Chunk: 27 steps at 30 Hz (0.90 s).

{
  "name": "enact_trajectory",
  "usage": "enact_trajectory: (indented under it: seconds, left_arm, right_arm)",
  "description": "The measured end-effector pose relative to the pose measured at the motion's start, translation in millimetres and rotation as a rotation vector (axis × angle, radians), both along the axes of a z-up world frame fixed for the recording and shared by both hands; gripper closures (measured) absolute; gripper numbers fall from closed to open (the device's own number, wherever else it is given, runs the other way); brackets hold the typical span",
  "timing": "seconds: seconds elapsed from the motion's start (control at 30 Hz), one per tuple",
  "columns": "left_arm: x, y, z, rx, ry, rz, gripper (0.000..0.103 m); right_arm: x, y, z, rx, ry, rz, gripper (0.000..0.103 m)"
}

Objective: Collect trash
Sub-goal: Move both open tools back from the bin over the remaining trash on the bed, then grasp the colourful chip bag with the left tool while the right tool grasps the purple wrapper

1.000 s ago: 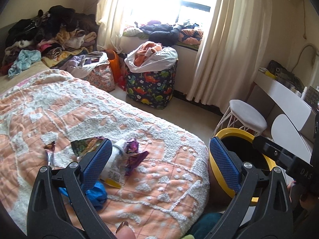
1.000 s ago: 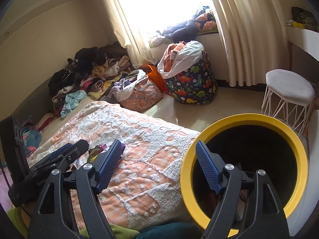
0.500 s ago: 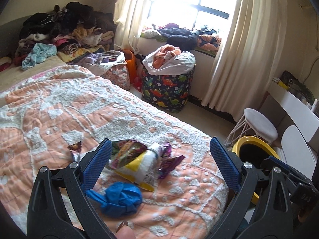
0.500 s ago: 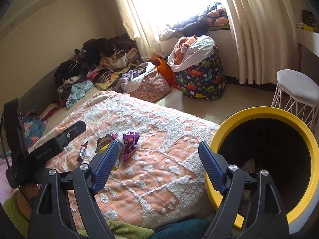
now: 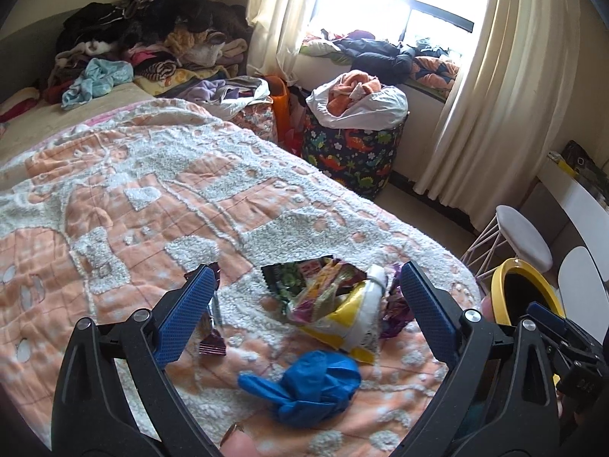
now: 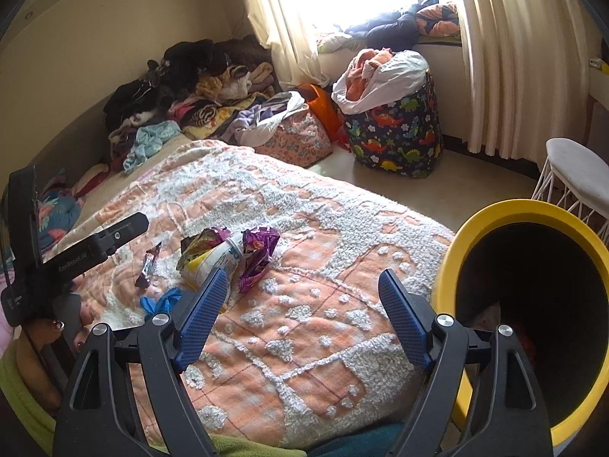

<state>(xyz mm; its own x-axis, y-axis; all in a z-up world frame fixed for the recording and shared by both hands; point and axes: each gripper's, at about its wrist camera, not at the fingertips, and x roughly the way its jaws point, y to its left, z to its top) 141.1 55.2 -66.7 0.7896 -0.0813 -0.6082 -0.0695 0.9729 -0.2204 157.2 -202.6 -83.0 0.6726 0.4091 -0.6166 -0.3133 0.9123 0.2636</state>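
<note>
Littering the orange bedspread, wrappers; both grippers' fingers wide, empty

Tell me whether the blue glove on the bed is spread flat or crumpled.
Crumpled. The blue glove is bunched into a lump on the bedspread, with only a few fingers sticking out to one side.

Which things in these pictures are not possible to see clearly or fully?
- Bin inside: right view, too dark; left view, right tongs cover most of it.
- Small wrapper: left view, partly behind a left tongs finger.
- Glove: right view, partly behind a finger.
- Print on bag: too small.
</note>
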Motion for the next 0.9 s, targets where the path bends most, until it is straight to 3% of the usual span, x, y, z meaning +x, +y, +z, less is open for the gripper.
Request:
enact_trajectory:
  seconds: [0.2, 0.3, 0.4, 0.77, 0.9]
  left_arm:
    - [14.8, 0.4, -17.1, -0.016, 0.065, -0.059, 0.042]
    - [20.9, -1.7, -26.3, -0.046, 0.096, -0.085, 0.047]
    - [26.0, -3.3, -33.2, -0.062, 0.115, -0.108, 0.049]
    - [37.4, -11.0, -44.7, -0.053, 0.145, -0.141, 0.055]
    - [40.4, -13.6, -48.3, -0.043, 0.150, -0.144, 0.056]
  right_arm:
    - [18.9, 17.0, -12.1, 0.029, 0.062, 0.025, 0.032]
    - [27.1, 26.5, -17.4, 0.027, 0.084, 0.041, 0.038]
    - [34.2, 34.8, -23.8, 0.040, 0.121, 0.062, 0.051]
    - [62.6, 53.1, -39.4, 0.068, 0.192, 0.077, 0.064]
    - [71.8, 58.4, -47.8, 0.096, 0.235, 0.091, 0.078]
